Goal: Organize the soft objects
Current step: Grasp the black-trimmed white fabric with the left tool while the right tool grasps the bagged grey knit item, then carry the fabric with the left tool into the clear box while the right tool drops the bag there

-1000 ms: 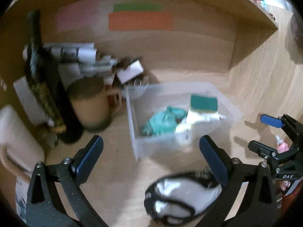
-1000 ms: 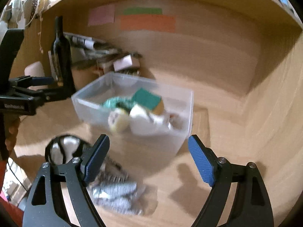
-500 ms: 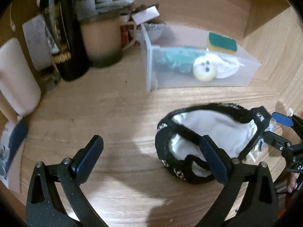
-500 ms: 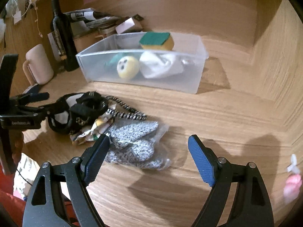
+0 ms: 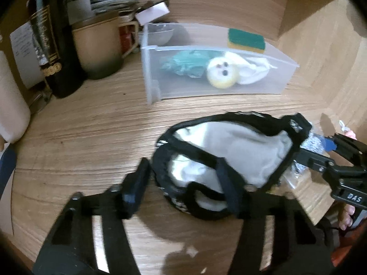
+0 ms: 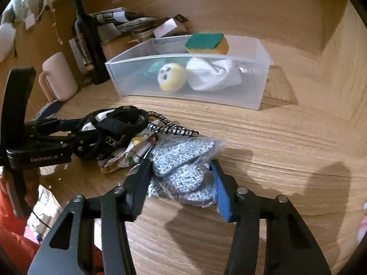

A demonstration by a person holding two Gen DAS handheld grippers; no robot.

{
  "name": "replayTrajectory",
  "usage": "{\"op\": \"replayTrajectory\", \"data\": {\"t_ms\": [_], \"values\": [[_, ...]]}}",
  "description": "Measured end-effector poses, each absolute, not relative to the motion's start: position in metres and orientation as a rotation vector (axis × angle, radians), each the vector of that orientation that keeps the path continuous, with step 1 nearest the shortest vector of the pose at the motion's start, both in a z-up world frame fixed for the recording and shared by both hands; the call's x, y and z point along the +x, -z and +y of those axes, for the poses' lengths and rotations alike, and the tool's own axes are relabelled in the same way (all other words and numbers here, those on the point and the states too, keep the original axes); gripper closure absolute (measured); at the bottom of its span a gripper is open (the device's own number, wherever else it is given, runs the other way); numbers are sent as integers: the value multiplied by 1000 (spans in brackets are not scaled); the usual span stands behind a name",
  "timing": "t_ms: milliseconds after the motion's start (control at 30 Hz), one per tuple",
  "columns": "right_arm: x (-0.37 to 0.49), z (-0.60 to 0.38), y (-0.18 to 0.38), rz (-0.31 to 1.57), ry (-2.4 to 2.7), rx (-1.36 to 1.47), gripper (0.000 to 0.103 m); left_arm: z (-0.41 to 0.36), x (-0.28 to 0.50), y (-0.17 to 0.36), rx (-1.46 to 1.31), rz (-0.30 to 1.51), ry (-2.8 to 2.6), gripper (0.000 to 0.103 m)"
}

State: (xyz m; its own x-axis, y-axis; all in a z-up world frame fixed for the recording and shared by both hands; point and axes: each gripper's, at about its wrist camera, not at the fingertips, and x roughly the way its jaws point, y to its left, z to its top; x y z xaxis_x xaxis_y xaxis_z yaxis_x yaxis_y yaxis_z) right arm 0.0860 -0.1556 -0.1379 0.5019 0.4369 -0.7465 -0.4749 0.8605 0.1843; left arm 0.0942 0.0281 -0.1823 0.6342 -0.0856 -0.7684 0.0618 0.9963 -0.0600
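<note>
A black-edged white fabric piece (image 5: 229, 158) lies on the wooden desk; it also shows in the right wrist view (image 6: 114, 126). My left gripper (image 5: 183, 181) straddles its near edge, jaws narrowed but with a gap. My right gripper (image 6: 181, 183) has its jaws around a clear bag of grey speckled pads (image 6: 183, 169), touching both sides. A clear plastic bin (image 6: 257, 96) behind holds a yellow face ball (image 6: 172, 76), a white cloth (image 6: 213, 75), a teal cloth (image 5: 183, 61) and a green-yellow sponge (image 6: 207, 43).
A dark bottle (image 5: 52, 41), a brown mug (image 5: 98, 45), a pink mug (image 6: 58, 76) and stacked papers (image 6: 128, 20) stand at the back left. A black-white cord (image 6: 174, 129) and a crumpled patterned wrapper (image 6: 135, 151) lie beside the bag. A wall rises at right.
Both grippers have dropped toward the desk and narrowed: the left around the edge of the black-and-white fabric, the right around the bag of grey pads.
</note>
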Motion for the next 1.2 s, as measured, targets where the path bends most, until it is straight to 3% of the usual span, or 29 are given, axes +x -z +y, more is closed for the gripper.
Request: {"op": "replayTrajectory", "data": {"t_ms": [133, 300, 1200], "values": [[84, -155, 133, 866, -507, -70, 80, 24, 94, 181, -4, 871, 78, 69], [86, -168, 130, 851, -438, -63, 84, 22, 92, 171, 8, 837, 65, 82], [123, -209, 34, 550, -284, -73, 84, 31, 125, 50, 21, 500, 9, 84]]}}
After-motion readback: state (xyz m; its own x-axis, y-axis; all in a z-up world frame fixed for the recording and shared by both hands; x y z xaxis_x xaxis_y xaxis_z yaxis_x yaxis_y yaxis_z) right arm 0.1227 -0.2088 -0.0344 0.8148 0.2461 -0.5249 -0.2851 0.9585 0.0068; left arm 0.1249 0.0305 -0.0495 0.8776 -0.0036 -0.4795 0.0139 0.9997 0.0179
